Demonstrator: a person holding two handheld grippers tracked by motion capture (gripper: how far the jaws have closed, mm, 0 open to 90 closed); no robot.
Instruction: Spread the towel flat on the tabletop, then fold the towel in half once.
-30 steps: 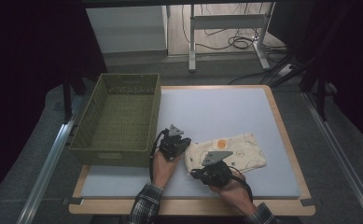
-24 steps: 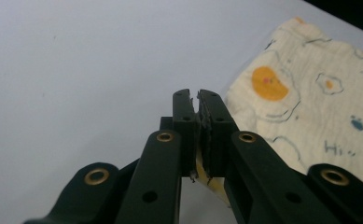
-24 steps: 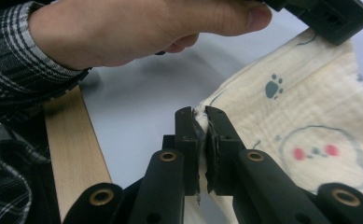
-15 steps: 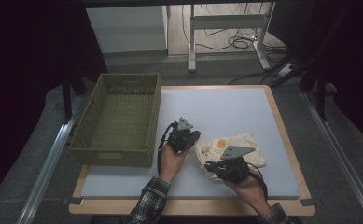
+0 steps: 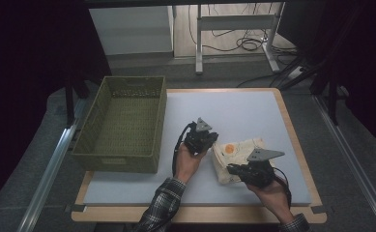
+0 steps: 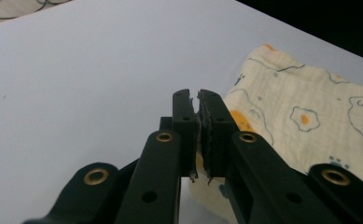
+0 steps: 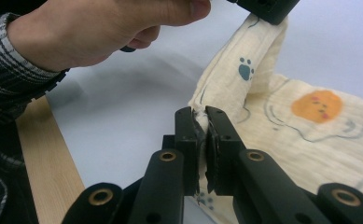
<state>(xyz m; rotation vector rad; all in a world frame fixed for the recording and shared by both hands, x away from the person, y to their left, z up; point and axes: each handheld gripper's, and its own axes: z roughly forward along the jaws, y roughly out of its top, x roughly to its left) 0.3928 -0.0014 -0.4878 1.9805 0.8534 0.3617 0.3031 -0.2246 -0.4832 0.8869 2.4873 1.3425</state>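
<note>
Two tools are being clamped on one cream cloth (image 5: 236,155) printed with fried eggs and paw marks, which is lying on the white desk (image 5: 253,113) toward its near right part. The left tool (image 5: 201,138) is being closed on the cloth's left edge; in the left gripper view its jaws are pressed together with a sliver of fabric (image 6: 305,116) between them. The right tool (image 5: 235,170) is being held at the near left corner, and in the right gripper view its jaws are shut on a fold of the cloth (image 7: 282,126), with the left hand (image 7: 104,32) seen beyond it. Two neighbouring points along one side are probably being pinched so that the edge can be lifted as a straight line rather than bunching. The edge is already being raised off the desk between the grips, while the rest of the cloth is lying flat. The woven green basket (image 5: 122,126) is standing open at the desk's left, well apart from the cloth, probably as its destination.
</note>
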